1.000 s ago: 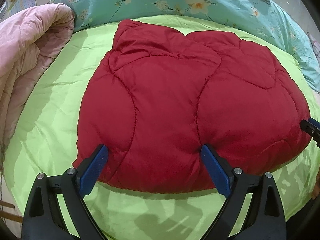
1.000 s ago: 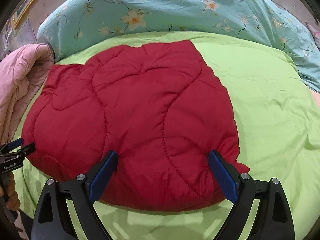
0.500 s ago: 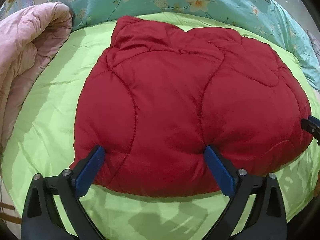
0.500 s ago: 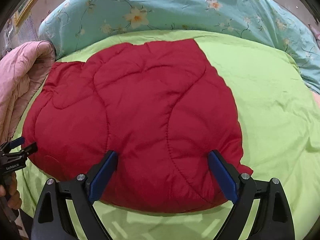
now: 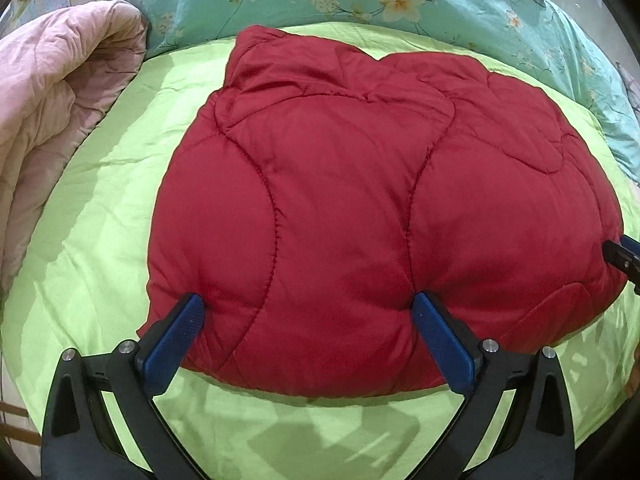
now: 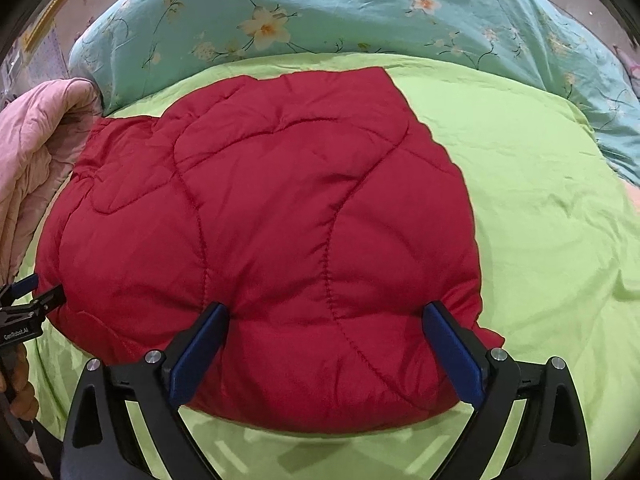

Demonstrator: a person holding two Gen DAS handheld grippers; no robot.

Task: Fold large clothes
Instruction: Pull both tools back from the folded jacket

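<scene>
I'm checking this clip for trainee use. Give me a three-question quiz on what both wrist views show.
1. True or false: the red quilted jacket lies folded on the green sheet.
2. What lies at the sheet's left edge? A) pink quilt B) grey towel C) blue jeans
3. Fill in: the left gripper and right gripper both have their jaws ____.

Key: 1 true; 2 A; 3 open, spread wide over the jacket's near edge, pinching no fabric.
</scene>
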